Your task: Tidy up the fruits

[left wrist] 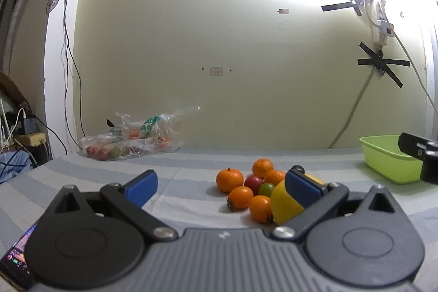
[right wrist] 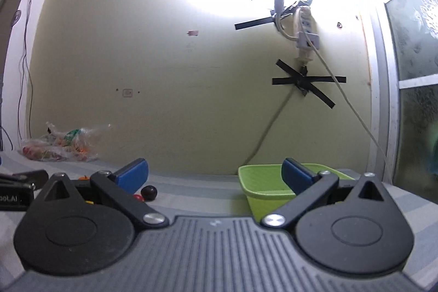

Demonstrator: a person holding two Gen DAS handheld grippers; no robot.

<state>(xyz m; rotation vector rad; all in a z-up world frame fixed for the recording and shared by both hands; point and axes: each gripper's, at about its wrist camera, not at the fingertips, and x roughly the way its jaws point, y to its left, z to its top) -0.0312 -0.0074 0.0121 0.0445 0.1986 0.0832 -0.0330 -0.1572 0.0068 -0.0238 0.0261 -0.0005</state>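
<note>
Left gripper [left wrist: 223,184] is hovering low with its blue-padded fingers [left wrist: 142,186] spread wide apart and holding nothing, while the right gripper [right wrist: 215,175] is sitting level beside it, its blue fingers [right wrist: 297,177] likewise standing wide apart with nothing between them.

Fruit pile [left wrist: 254,190] on striped cloth, center-right in left wrist view: oranges [left wrist: 229,179] w/ green stem caps, 5 visible, packed touching. Red fruit [left wrist: 253,182] and small green fruit [left wrist: 266,189] sit in the middle of the cluster. Big yellow fruit [left wrist: 284,205] at pile's right edge, partly hidden. Green bin [left wrist: 388,158] well apart to the right, upright, open top. In right wrist view, dark red fruit [right wrist: 149,193] lies left of bin [right wrist: 262,182].
</note>
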